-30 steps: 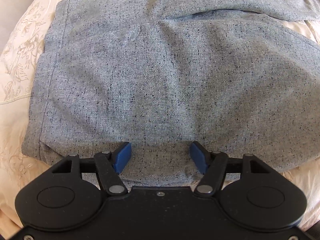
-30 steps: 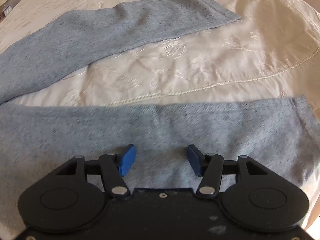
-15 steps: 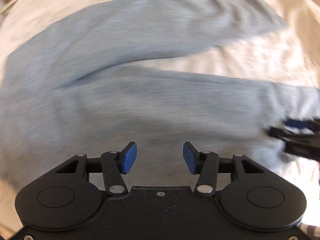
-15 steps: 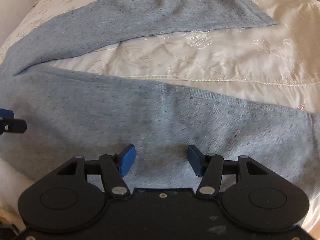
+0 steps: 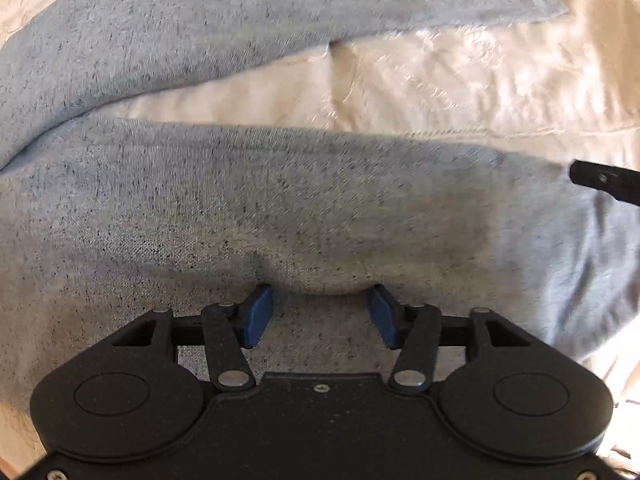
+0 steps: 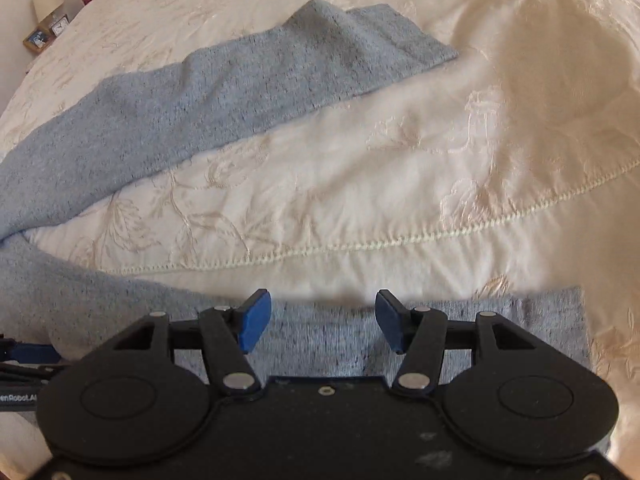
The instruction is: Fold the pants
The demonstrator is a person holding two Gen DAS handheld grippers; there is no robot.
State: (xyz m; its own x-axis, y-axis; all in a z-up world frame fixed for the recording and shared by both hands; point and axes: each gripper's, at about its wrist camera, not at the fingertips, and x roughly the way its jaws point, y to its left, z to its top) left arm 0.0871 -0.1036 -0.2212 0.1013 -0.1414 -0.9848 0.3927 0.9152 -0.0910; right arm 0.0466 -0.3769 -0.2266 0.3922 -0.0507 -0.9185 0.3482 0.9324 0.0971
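Bare cream bedspread (image 6: 360, 184) lies open between the two grey pants (image 6: 224, 84) legs. A small cluttered nightstand (image 6: 44, 28) stands far off beside the bed.

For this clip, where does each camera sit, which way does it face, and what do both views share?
Left wrist: on the left tool, facing forward and down over the near pants leg; its own open blue fingers show, and the right tool's tip at the right edge.
Right wrist: on the right tool, facing across the bedspread to the far leg; open fingers show.
Shared: both legs, bedspread.
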